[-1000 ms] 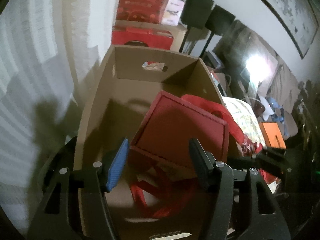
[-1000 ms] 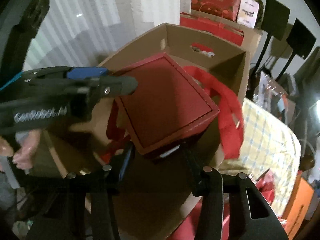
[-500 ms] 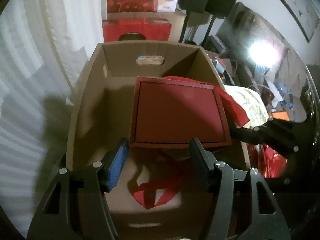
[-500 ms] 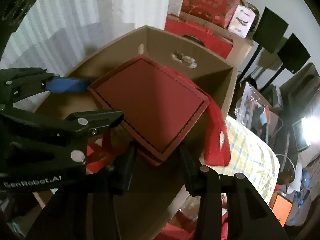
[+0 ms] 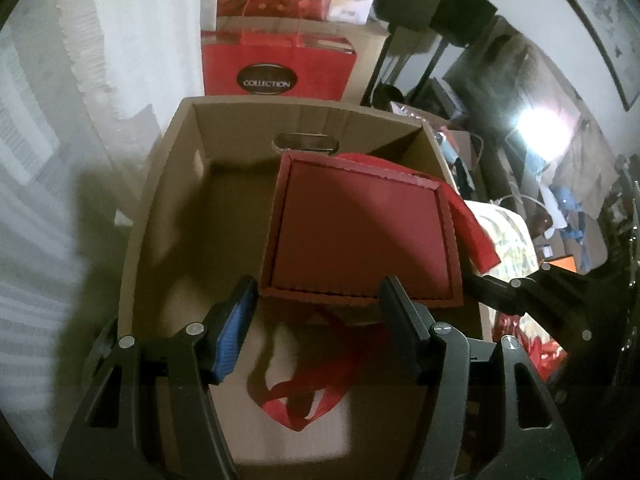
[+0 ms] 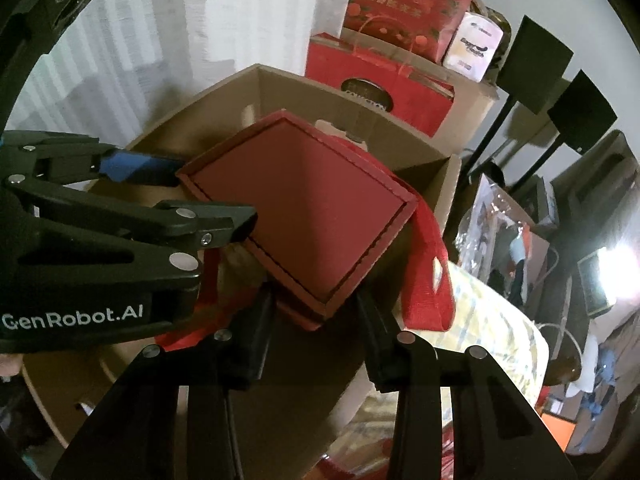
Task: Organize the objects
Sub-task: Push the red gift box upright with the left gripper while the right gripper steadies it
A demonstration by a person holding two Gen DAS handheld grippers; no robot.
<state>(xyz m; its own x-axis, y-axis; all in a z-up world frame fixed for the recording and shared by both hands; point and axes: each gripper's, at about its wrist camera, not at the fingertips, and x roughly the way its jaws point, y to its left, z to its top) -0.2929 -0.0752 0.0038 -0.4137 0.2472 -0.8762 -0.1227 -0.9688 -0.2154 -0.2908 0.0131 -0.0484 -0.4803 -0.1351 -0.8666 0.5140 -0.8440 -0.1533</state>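
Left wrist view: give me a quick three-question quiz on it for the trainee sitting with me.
1. True or false: the cardboard carton has a handle cutout in its far wall.
2. The red paper bag behind the carton reads: A) SELECTION B) COLLECTION C) PERFECTION.
3. What dangles beneath the red gift box?
Key: 1 true; 2 B; 3 a red ribbon loop.
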